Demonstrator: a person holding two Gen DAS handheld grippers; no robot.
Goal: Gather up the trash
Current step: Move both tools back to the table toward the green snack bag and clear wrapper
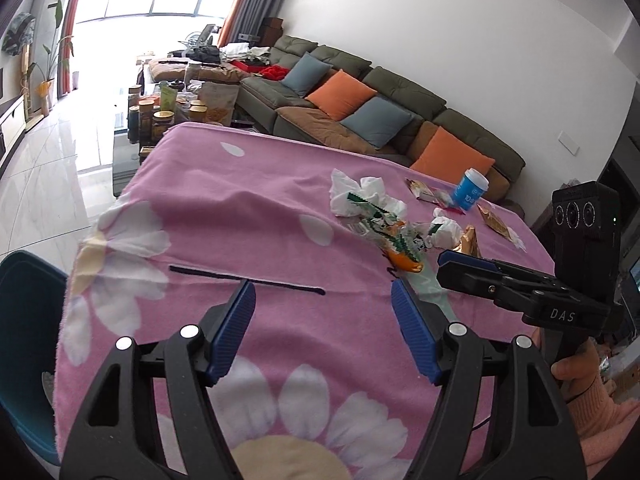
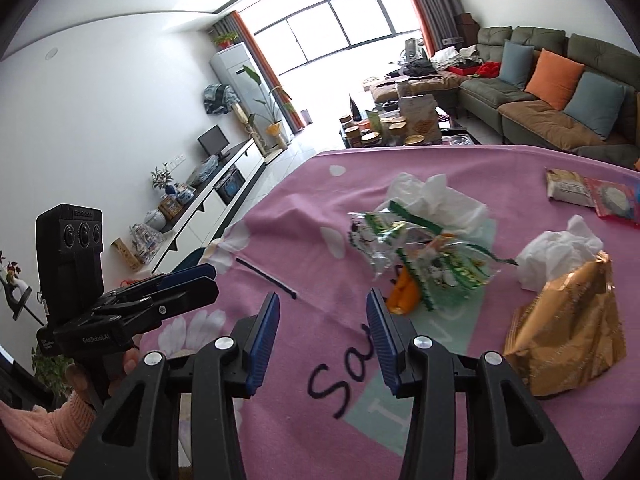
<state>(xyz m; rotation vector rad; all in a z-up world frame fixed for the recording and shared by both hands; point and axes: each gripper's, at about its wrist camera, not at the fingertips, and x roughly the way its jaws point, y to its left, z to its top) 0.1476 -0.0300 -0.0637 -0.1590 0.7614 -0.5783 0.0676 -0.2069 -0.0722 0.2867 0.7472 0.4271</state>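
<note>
Both claws stand wide and empty: left claw (image 1: pixel 323 294), right claw (image 2: pixel 323 308). Your trash sits ahead on the desk (image 2: pixel 304 208): wrappers (image 2: pixel 420 252), tissue (image 2: pixel 558 252), gold bag (image 2: pixel 568 332). All light, crinkly, probably slippery; pinch a crumpled fold, not a flat face.

Cloth (image 1: pixel 260 216): pink, white daisy print. Wrappers (image 2: pixel 420 252): green-white. Foil bag (image 2: pixel 568 328): gold. Cup (image 1: pixel 472 190): blue. Cushions (image 1: pixel 340 94): orange, grey-blue.
</note>
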